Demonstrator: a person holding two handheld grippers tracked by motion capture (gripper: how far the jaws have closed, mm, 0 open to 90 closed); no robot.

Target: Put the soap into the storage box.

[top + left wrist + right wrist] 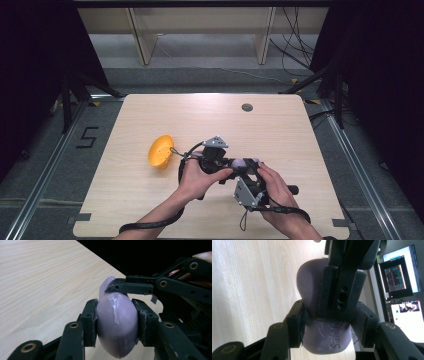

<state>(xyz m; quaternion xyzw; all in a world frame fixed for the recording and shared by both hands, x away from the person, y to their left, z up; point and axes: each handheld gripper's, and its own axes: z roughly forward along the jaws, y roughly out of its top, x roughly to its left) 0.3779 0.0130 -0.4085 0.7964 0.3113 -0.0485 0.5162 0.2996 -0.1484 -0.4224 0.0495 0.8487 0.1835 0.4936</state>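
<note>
Soap (117,325) off the tabletop (280,130), right of the orange bowl (161,150), clamped by both: left hand-held gripper (235,167) and right hand-held gripper (248,169) each closed on it. Looks mid-handover; release and placing still pending.

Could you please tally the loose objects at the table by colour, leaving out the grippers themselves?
Purple: 1, the smooth purple egg-shaped object clamped between both grippers.
Orange: 1, the orange plastic bowl tipped on its side on the wooden table.
Total: 2
</note>
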